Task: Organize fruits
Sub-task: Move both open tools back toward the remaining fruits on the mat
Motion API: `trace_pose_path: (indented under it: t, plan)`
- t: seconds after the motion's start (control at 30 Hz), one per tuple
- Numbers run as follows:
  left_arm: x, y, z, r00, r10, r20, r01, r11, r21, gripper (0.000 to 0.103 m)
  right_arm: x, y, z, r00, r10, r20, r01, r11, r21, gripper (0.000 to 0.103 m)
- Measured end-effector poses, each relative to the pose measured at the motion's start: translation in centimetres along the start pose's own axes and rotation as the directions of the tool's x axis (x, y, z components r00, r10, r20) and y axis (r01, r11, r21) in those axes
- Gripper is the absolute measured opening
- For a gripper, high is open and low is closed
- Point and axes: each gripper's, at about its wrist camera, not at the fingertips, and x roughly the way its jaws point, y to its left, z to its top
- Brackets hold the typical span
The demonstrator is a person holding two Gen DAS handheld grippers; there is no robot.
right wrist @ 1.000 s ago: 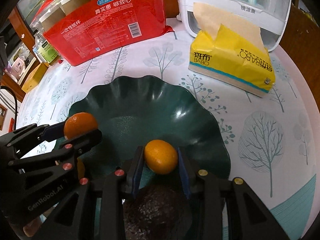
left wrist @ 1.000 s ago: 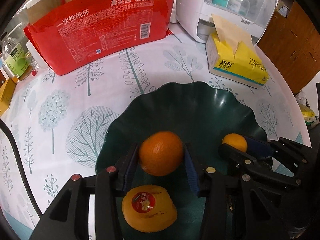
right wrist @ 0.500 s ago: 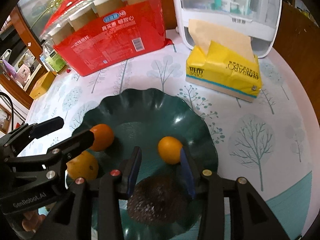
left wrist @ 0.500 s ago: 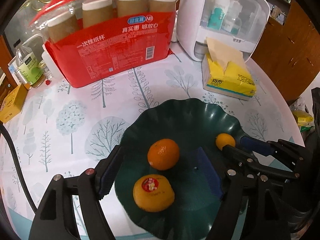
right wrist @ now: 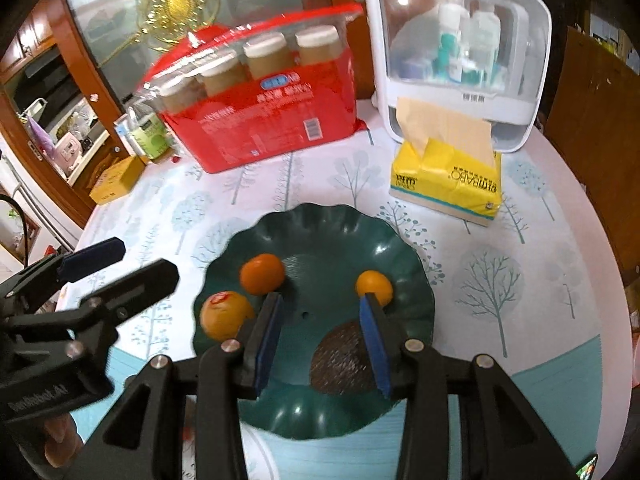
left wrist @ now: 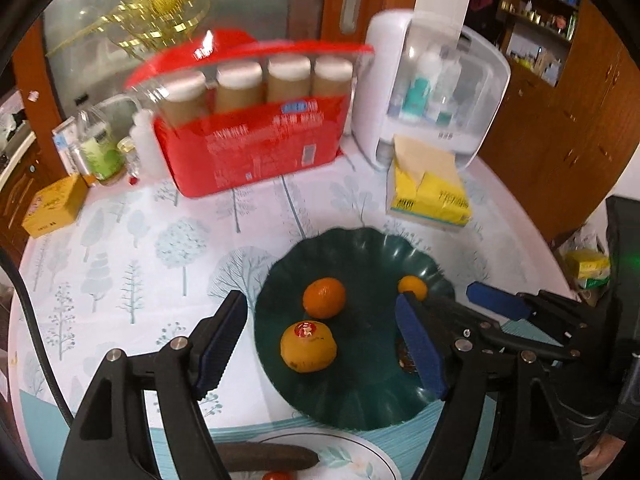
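Observation:
A dark green wavy-rimmed plate [left wrist: 352, 404] [right wrist: 320, 220] lies on the tree-patterned tablecloth. In it lie an orange mandarin [left wrist: 324, 297] [right wrist: 262, 273], a yellow-orange fruit with a red sticker [left wrist: 308, 346] [right wrist: 226, 316], a small orange fruit [left wrist: 413, 287] [right wrist: 374, 287] and a dark brown rough fruit [right wrist: 344, 360]. My left gripper [left wrist: 320, 344] is open and empty, raised above the plate's near side. My right gripper [right wrist: 322, 340] is open and empty, raised above the brown fruit.
A red bag of paper cups [left wrist: 252, 152] [right wrist: 264, 128], a yellow tissue pack [left wrist: 430, 196] [right wrist: 452, 182] and a white storage box [left wrist: 436, 92] [right wrist: 456, 40] stand behind. A white plate [left wrist: 340, 456] with a dark long item [left wrist: 264, 456] lies at the near edge. Bottles and a yellow box [left wrist: 54, 206] stand far left.
Both grippers opened, let go of the mandarin and the small orange fruit in the plate, then pulled back and up. Both fruits now rest in the plate.

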Motion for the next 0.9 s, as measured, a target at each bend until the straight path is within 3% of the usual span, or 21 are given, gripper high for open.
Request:
trace_pose_path:
  t: [0.23,0.5,0.9]
  plan:
    - [-6.0,0.2,-0.9,0.996,0.053,0.074,-0.054,0.998,0.012,0.076,-4.6,1.9,-0.8,0.998,0.031,0.052,-0.029,0.999,-0.037,0.041]
    - [-11.1,1.1,-3.1,0.995,0.094,0.045,-0.093,0.995,-0.024,0.076,-9.0,4.7,-2.4,0.994,0.073,0.087,-0.062,0.991,-0.116,0.041]
    - [-17.5,0.5,-7.9,0.986,0.134,0.1,-0.13,0.991,-0.043,0.076,-14.7,8.2,-6.5,0.979,0.159,0.124,-0.127,0.963,-0.237,0.041]
